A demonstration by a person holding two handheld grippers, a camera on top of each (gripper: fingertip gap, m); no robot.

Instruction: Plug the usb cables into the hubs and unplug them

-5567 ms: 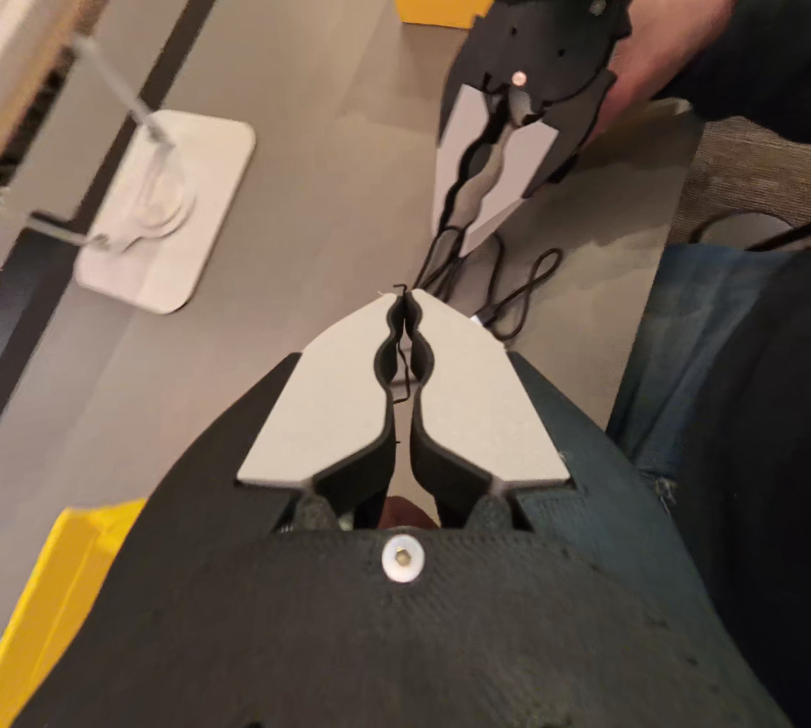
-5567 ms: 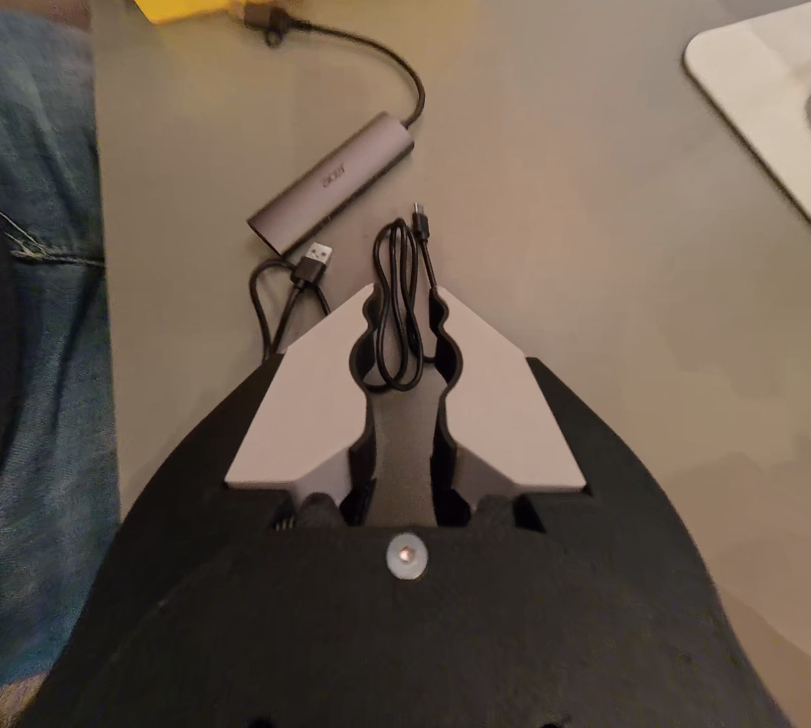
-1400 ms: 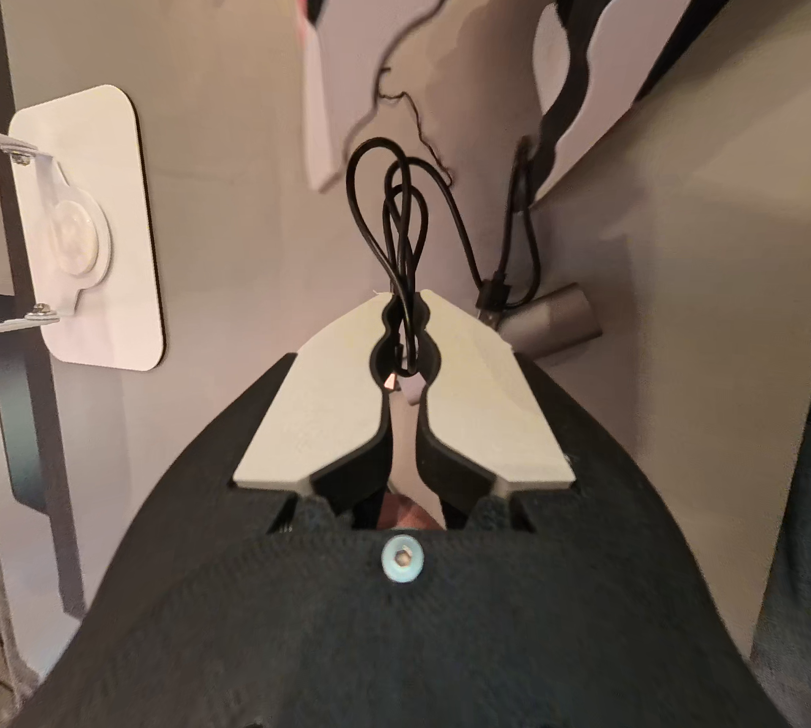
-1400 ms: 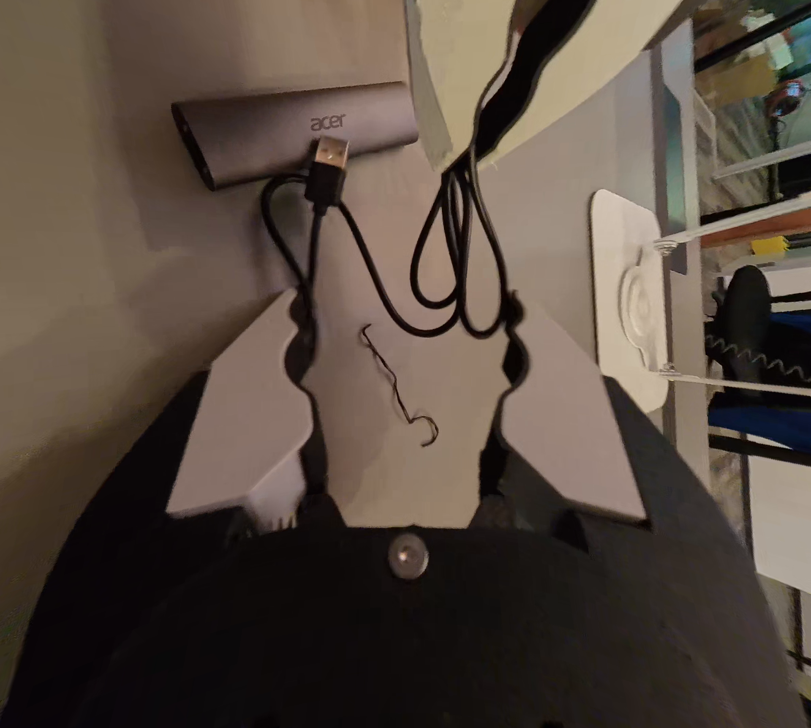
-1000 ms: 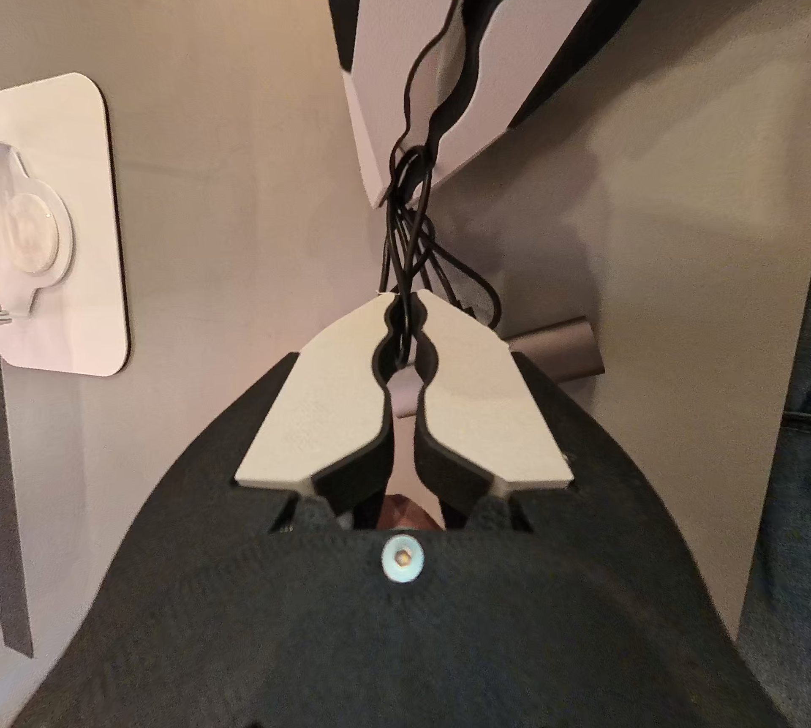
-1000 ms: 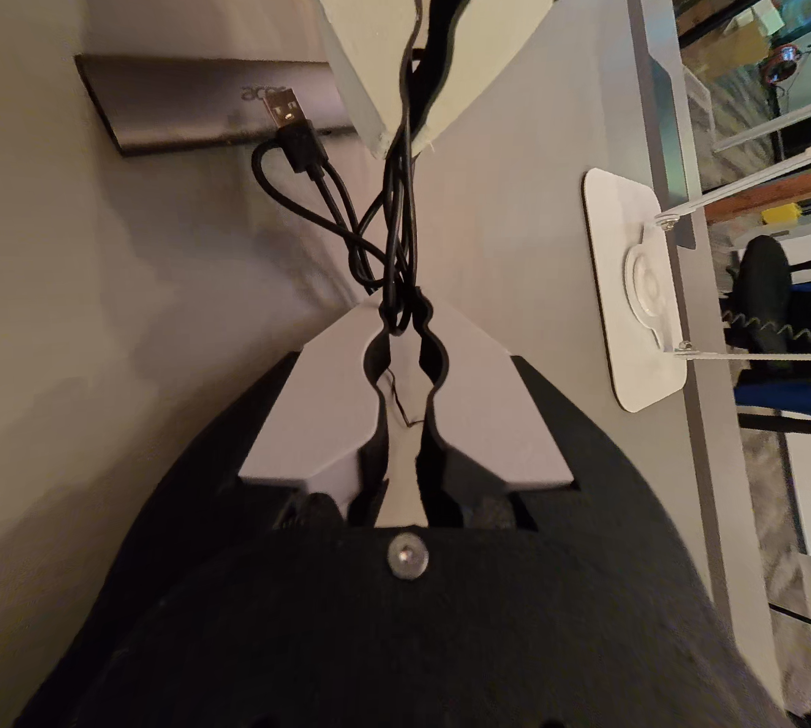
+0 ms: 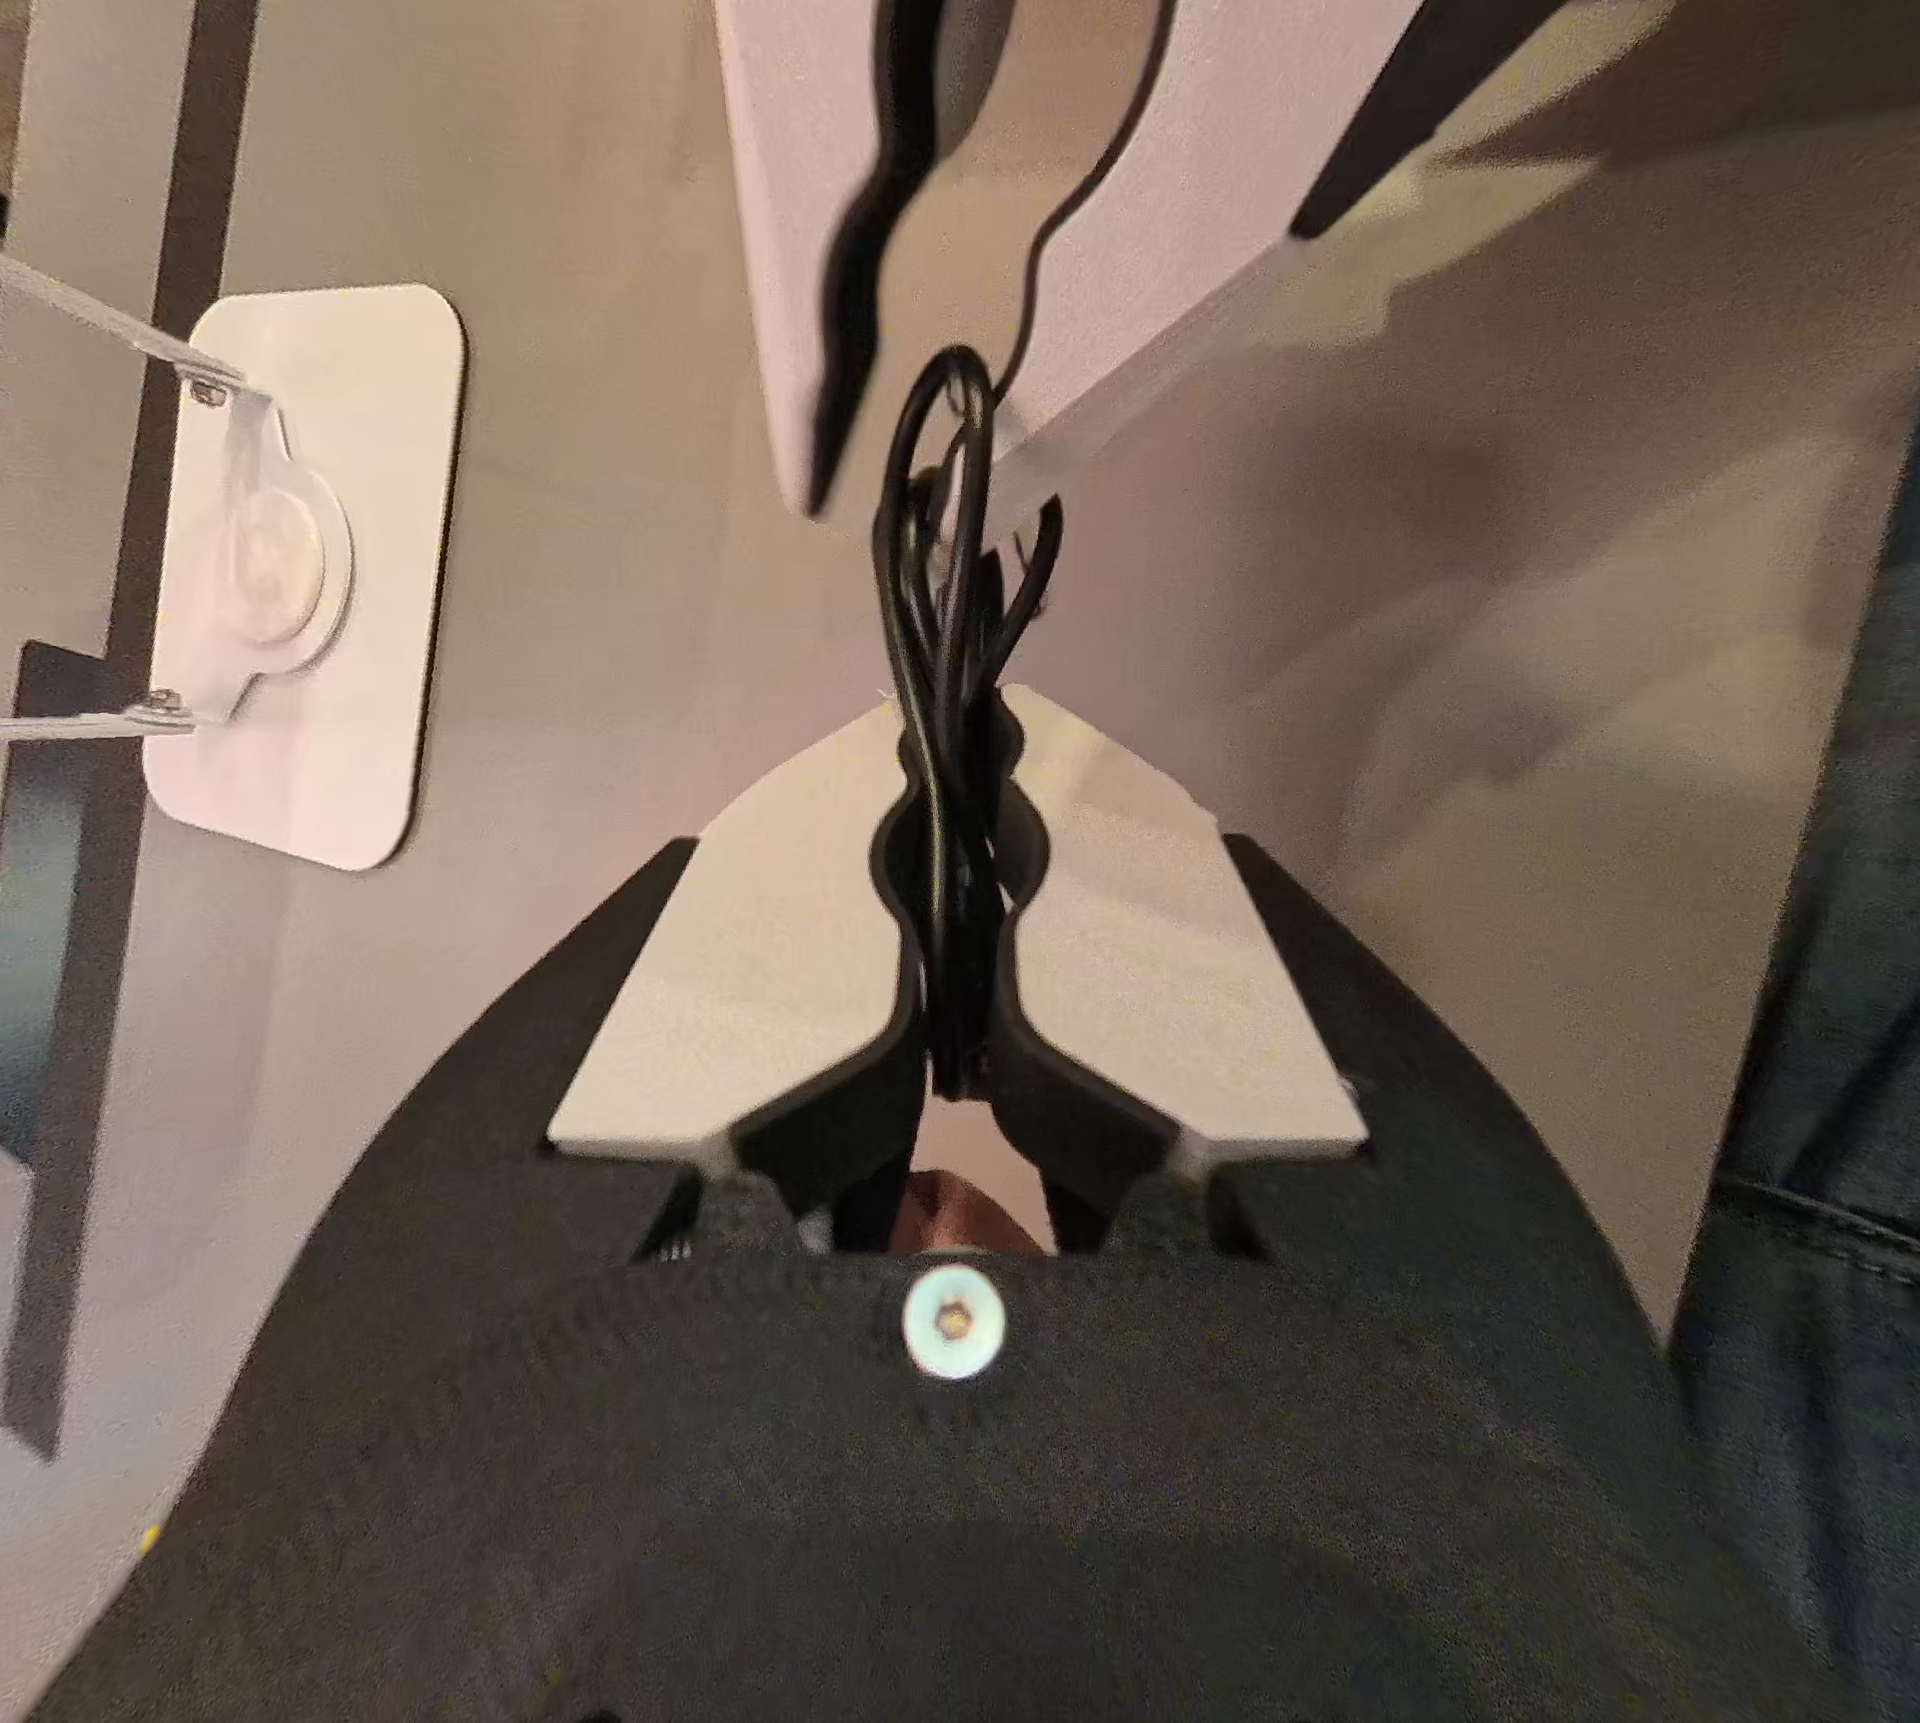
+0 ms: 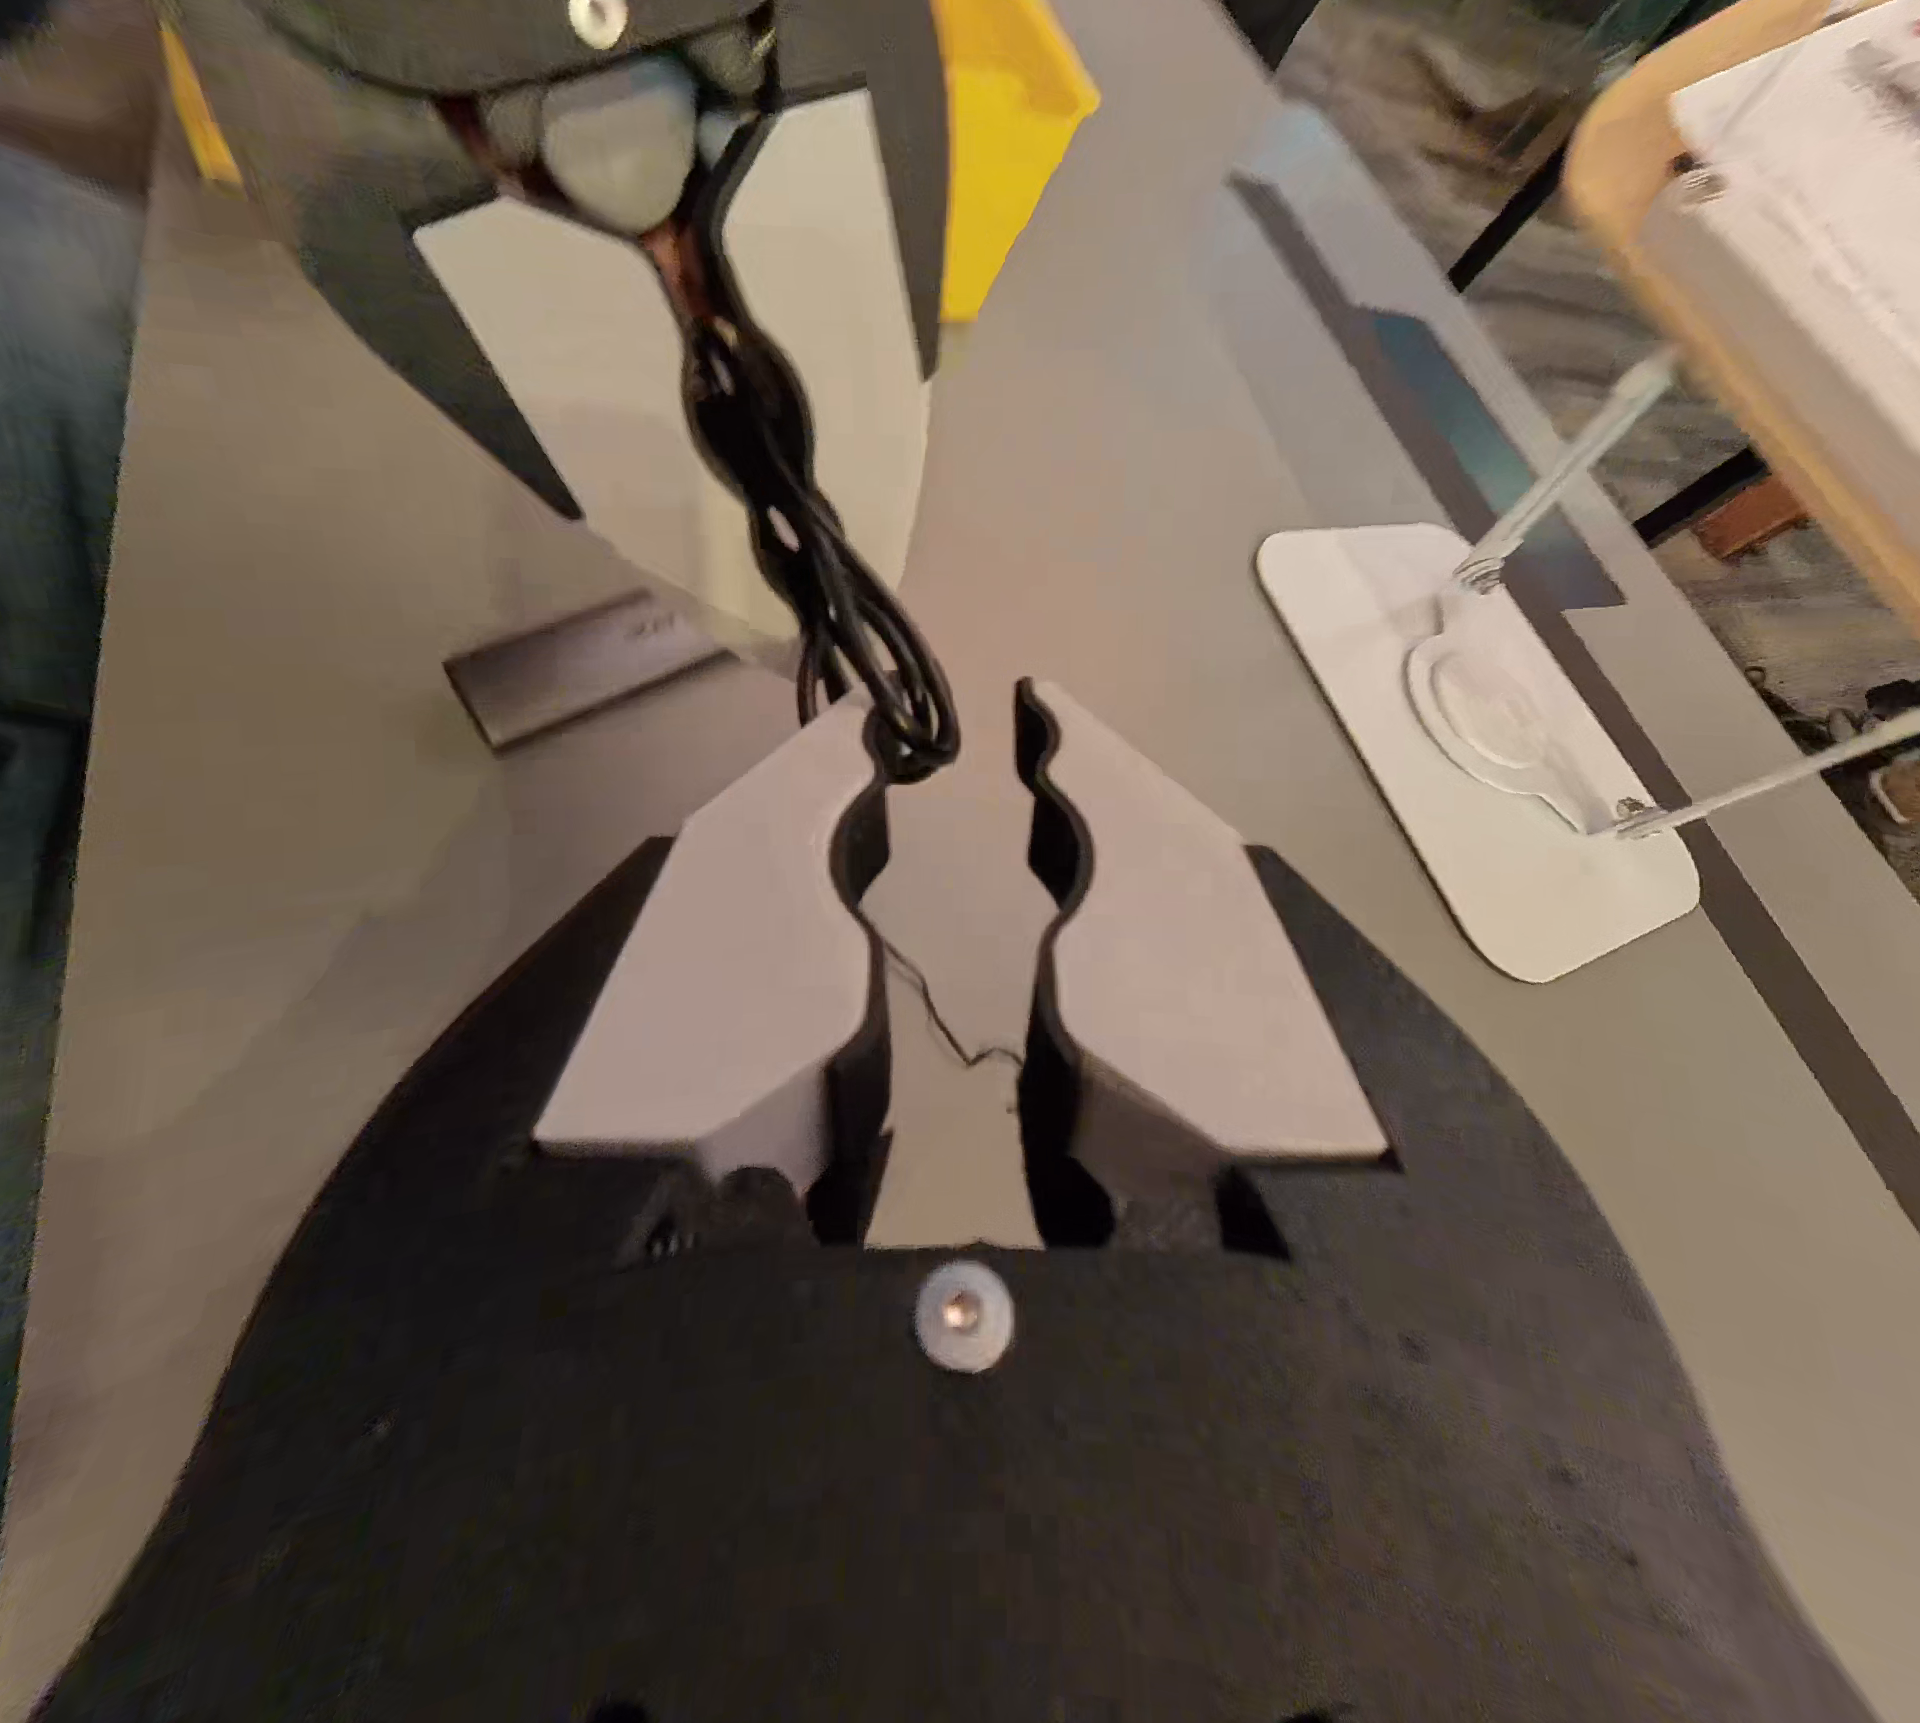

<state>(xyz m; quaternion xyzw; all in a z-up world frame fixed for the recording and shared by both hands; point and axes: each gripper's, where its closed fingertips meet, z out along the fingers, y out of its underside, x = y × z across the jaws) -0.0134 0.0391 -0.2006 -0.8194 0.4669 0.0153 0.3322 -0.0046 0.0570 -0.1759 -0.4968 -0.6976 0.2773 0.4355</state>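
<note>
Left hand-held gripper (image 7: 951,717) clamps the bunched cable (image 7: 940,634) above the desk (image 8: 312,686), its loop touching the left finger of the part-open, empty right hand-held gripper (image 8: 951,717); hub (image 8: 592,660) lies beyond-left.

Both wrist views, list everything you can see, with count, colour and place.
Coiled black USB cable: one, black, lifted above the table, bundle clamped in the left claw.
Flat grey metal USB hub: one, grey, on the table behind the cable.
Yellow plastic bin: one, yellow, far table edge.
White square stand base: one, white, right side of the table.
Grey table: one, grey.
Left claw: shut on the cable.
Right claw: open, beside the cable loop.
</note>
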